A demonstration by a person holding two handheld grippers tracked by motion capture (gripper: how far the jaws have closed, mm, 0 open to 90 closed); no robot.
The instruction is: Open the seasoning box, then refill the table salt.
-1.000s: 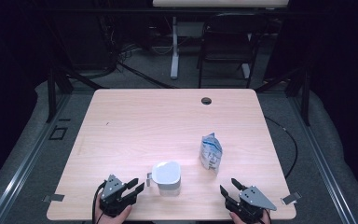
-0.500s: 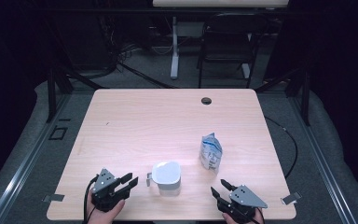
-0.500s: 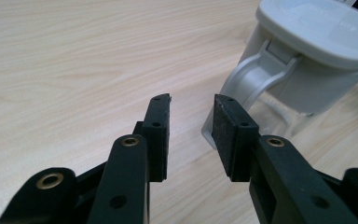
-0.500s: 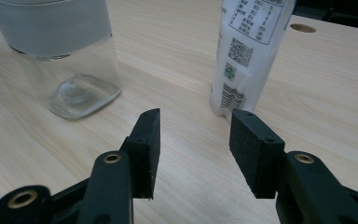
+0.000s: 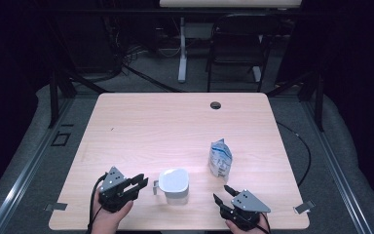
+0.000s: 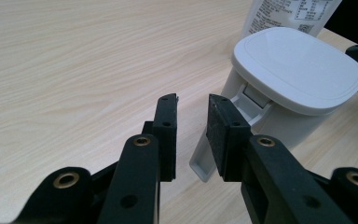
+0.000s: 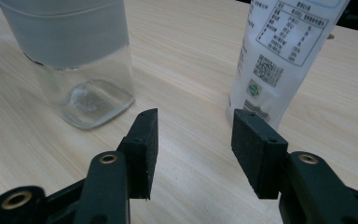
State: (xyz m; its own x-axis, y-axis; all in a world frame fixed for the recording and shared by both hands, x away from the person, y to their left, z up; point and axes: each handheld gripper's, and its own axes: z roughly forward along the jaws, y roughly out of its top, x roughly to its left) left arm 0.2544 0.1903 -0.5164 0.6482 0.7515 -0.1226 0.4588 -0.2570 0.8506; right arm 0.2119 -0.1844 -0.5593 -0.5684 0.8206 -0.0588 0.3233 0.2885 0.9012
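Item: my left gripper [image 6: 191, 105], jaws narrowly parted and empty, lined up beside the handle of the lidded pitcher [image 5: 174, 184] at the table's [image 5: 175, 126] near edge; my right gripper [image 7: 193, 133], wide open and empty, faced the pouch [image 5: 220, 159].

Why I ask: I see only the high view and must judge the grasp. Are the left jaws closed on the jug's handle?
Observer: No. In the left gripper view the left gripper is open, with the handle of the jug just ahead of the gap, not clamped.
Operator: Is the jug white all over?
Observer: Only the lid and upper part; the right gripper view shows a clear lower body.
Operator: And the pouch?
Observer: The pouch stands upright ahead of the open right gripper, with a printed table and a square code facing that camera.
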